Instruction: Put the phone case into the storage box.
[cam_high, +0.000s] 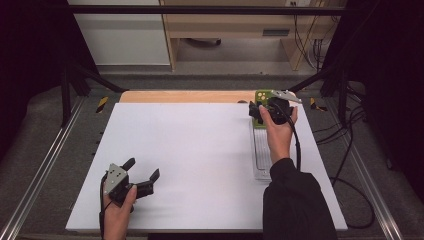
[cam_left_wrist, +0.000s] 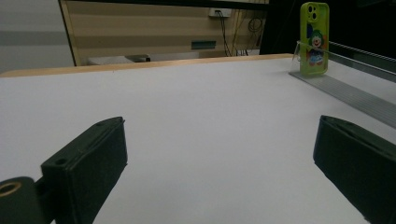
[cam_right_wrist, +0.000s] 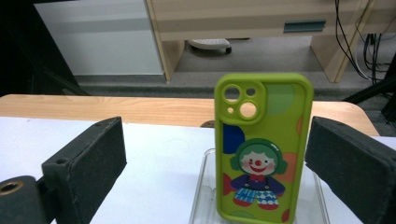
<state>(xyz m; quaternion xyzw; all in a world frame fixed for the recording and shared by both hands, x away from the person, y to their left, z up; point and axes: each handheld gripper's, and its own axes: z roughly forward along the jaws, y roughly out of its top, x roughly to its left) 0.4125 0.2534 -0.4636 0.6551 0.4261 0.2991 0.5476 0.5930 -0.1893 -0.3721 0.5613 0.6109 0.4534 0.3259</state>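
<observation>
Standing upright at the far right edge of the white table (cam_high: 190, 150) is a lime-green phone case with a cartoon clown print and camera cutouts (cam_right_wrist: 263, 149), propped in a clear plastic stand (cam_right_wrist: 201, 196) at the far end of a long ribbed grey tray (cam_high: 261, 152). Clown side faces the right gripper view; the case leans back slightly.

Right gripper (cam_high: 264, 107), black two-jaw tool held in the person's right hand (cam_high: 279, 135), sits at the case on the near side. In the right gripper view its jaws are spread, one each side of the case, the case nearer the right jaw, with a gap showing on both sides; no pad presses on it. Black sleeve (cam_high: 295, 200) covers the forearm, cable (cam_high: 298, 150) trails back along it.

Left gripper (cam_high: 142, 175), black with a grey three-cornered plate on top, is held in the left hand (cam_high: 117, 210) near the near left corner of the table, well apart from the case. Its jaws are spread wide with nothing between them, only bare white tabletop. Left gripper view shows the case far off, upright at the tray end.

Wooden edge (cam_high: 185, 96) runs along the table's far side.
</observation>
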